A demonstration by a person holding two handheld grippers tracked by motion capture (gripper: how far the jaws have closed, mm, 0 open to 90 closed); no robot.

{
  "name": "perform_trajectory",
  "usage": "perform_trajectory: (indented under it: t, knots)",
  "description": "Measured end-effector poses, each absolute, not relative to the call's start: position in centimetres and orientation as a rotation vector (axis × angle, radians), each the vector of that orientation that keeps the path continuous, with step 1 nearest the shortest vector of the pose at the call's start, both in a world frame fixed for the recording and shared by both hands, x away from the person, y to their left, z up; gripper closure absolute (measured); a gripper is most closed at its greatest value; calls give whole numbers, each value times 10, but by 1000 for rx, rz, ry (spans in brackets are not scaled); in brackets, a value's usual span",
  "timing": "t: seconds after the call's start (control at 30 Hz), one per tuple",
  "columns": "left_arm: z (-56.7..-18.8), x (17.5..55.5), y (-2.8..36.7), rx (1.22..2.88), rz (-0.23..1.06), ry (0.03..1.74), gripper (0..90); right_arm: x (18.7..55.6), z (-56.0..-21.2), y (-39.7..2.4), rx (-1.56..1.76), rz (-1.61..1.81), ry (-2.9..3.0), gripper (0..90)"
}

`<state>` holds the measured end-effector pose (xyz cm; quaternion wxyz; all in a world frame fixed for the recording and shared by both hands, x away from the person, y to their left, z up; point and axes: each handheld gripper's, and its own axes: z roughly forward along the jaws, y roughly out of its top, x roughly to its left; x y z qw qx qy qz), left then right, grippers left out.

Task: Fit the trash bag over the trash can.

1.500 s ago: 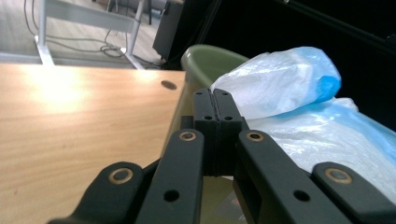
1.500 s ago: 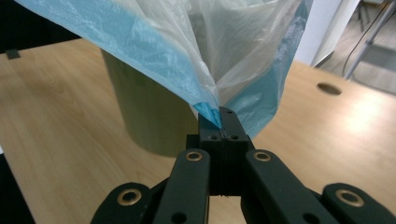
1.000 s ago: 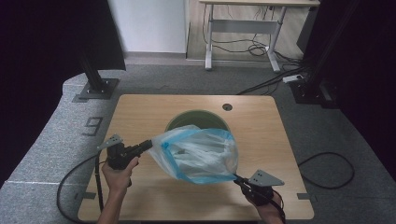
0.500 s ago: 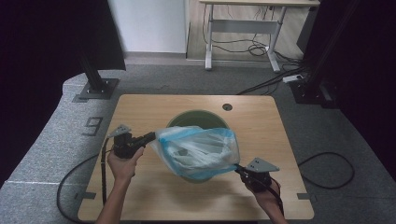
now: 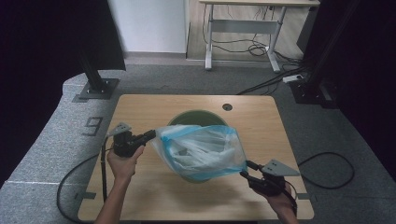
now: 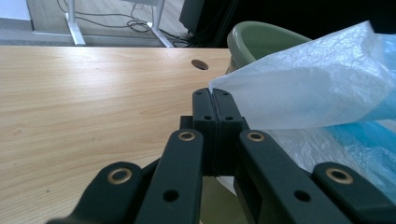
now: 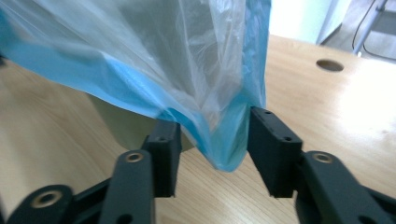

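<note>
A translucent blue-and-clear plastic bag (image 5: 201, 149) hangs stretched over a green bin (image 5: 196, 115) on the wooden table (image 5: 154, 107). My left gripper (image 5: 152, 135) is at the bag's left edge; in the left gripper view its jaws (image 6: 215, 95) are shut on a corner of the bag (image 6: 317, 88), with the bin (image 6: 261, 39) behind. My right gripper (image 5: 246, 169) is at the bag's lower right corner. Its jaws (image 7: 215, 123) have just been opening and stand apart, with the bag's blue corner (image 7: 229, 149) hanging loose between them, in front of the bin (image 7: 126, 121).
A round cable hole (image 5: 227, 107) is in the table near its far edge. Black cables trail from both grippers off the table's left (image 5: 70, 186) and right (image 5: 327, 172) sides. Black stands (image 5: 95, 86) and a desk frame stand on the grey floor beyond.
The bag has shifted slightly away from me and now covers more of the bin. My right hand has risen and moved right. My left hand has barely moved.
</note>
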<state>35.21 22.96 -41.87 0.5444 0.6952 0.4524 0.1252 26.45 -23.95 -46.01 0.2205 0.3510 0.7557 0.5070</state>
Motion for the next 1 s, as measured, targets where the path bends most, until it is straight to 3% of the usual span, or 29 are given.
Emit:
perform_trajectory:
  t: [0.33,0.77,0.87,1.0]
  knots:
    - [-418,349,228,1654,314,1070,888,256,-414,-262,933,1517,1976,409]
    - [-416,349,229,1639,304,1063,886,301,-396,-214,972,1543,1975,386]
    - [-415,348,230,1635,304,1059,886,309,-397,-203,998,1495,1995,469]
    - [-413,347,231,1630,311,1050,886,313,-401,-202,1035,1507,2006,710]
